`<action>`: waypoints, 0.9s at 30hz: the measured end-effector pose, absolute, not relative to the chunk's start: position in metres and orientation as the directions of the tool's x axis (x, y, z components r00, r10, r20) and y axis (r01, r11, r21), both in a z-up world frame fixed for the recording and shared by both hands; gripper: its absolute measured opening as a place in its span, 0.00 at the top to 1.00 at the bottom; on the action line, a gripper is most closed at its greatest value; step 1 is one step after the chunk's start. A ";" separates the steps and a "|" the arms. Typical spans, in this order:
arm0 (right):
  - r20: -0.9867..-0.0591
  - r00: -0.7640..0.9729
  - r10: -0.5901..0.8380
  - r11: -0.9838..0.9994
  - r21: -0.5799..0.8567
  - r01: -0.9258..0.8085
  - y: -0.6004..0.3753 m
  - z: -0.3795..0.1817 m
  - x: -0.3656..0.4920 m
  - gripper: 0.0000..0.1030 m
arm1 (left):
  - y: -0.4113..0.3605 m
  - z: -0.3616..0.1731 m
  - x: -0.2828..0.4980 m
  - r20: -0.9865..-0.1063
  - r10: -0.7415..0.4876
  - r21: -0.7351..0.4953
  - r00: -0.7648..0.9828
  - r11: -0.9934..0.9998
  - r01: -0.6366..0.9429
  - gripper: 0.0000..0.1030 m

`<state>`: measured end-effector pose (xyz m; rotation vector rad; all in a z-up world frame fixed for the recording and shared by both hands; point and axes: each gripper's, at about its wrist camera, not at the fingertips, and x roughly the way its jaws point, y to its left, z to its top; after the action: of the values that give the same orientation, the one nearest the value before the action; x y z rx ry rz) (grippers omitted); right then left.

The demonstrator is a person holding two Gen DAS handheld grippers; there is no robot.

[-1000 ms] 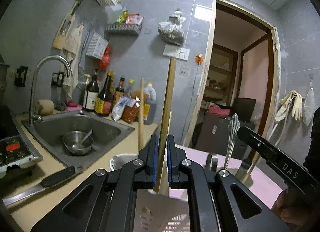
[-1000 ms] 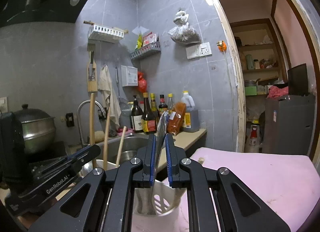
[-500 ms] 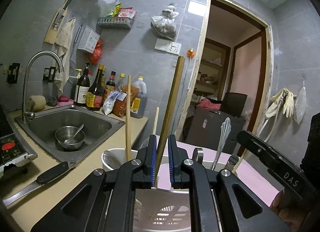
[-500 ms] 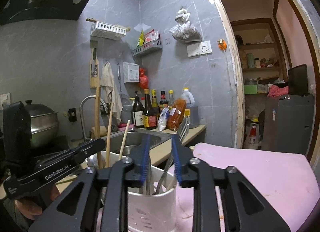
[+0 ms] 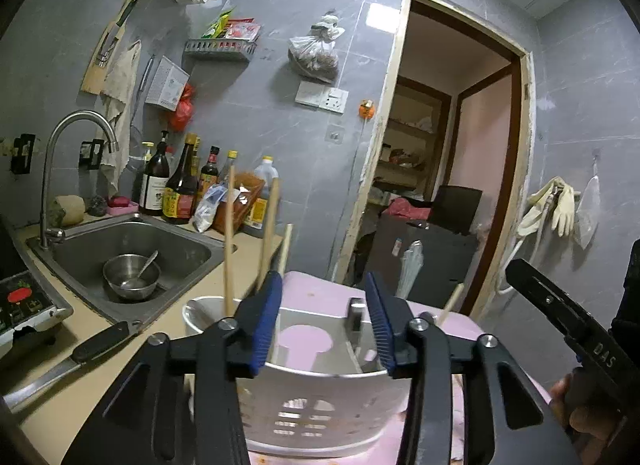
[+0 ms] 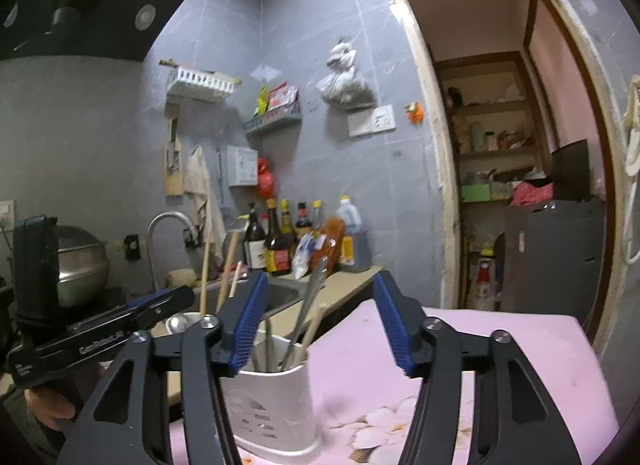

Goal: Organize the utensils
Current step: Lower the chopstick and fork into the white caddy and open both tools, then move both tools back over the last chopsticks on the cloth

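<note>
Left wrist, holder (image 5: 320,413) below gripper (image 5: 324,321) (spread)

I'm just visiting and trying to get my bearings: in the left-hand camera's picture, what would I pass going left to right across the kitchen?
Tap → steel bowl in the sink → sauce bottles → white utensil holder → doorway → rubber gloves → the other gripper.
</note>
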<state>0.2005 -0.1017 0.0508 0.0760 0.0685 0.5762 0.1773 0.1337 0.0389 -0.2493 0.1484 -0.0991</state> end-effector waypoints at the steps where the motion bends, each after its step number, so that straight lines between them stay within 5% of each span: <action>1: -0.035 0.842 0.538 0.841 0.094 -0.533 -0.107 0.052 0.198 0.26 | 0.131 0.041 0.176 -0.132 -0.121 -0.252 0.984 0.964 0.085 0.56; 10: 0.013 0.887 0.461 0.883 0.093 -0.460 -0.153 0.063 0.172 0.00 | 0.101 0.053 0.161 -0.105 -0.163 -0.253 0.981 0.958 0.133 0.08; 20: 0.000 0.923 0.385 0.922 0.051 -0.384 -0.199 0.060 0.147 0.00 | 0.056 0.054 0.147 -0.098 -0.225 -0.194 0.969 0.960 0.203 0.02; 27: -0.060 0.939 0.338 0.941 0.022 -0.337 -0.222 0.049 0.144 0.00 | 0.024 0.041 0.152 -0.171 -0.283 -0.145 0.944 0.955 0.260 0.02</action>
<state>0.1442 -0.2216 0.0490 0.0110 0.0635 0.3444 0.1520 0.0240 0.0410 -0.1211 0.1918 -0.2776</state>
